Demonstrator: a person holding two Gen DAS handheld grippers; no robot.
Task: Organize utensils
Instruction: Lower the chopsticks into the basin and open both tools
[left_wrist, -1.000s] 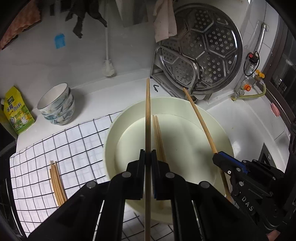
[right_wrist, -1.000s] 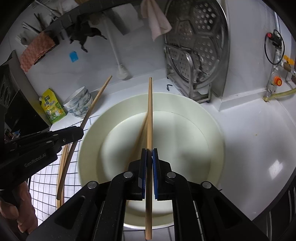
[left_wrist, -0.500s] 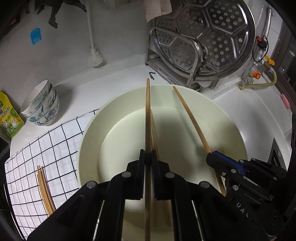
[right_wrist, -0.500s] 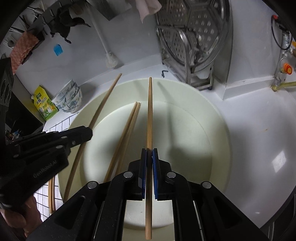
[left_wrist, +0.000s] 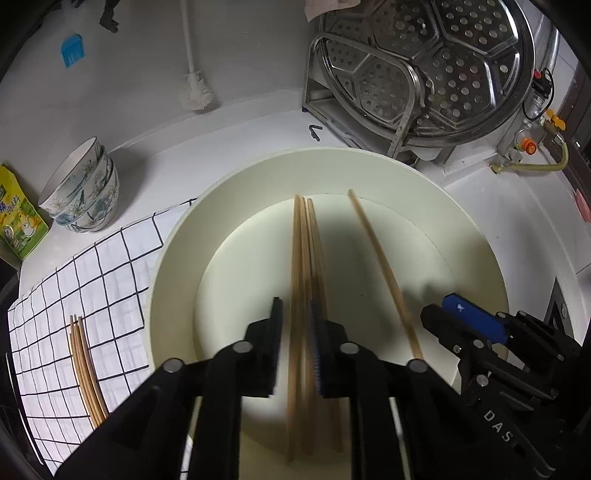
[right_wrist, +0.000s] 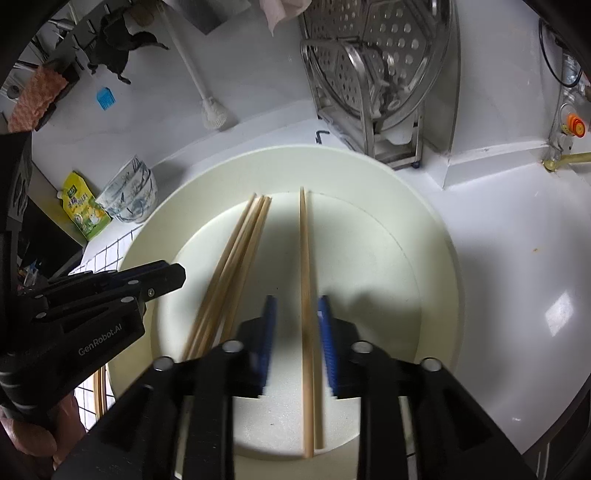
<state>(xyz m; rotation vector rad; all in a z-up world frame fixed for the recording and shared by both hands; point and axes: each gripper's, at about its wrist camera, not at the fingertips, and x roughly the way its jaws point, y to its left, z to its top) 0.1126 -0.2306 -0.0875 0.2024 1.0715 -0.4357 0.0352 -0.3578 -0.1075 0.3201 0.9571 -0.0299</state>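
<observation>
now both grips are letting go: the left gripper (left_wrist: 295, 325) jaws are opening around its chopstick (left_wrist: 293, 295), dropped beside the bundle in the cream basin (left_wrist: 177, 251), and the right gripper (right_wrist: 297, 325) frees its single chopstick (right_wrist: 306, 280) there too. more chopsticks on the checked cloth (left_wrist: 83, 358) wait.

Stacked patterned bowls (left_wrist: 83, 188), steamer tray (left_wrist: 439, 62), yellow packet (right_wrist: 83, 210), checked cloth (left_wrist: 92, 280)

A white desk (right_wrist: 517, 240) meets a white wall (left_wrist: 129, 74); a steel rack (left_wrist: 369, 96) stands at the back.
</observation>
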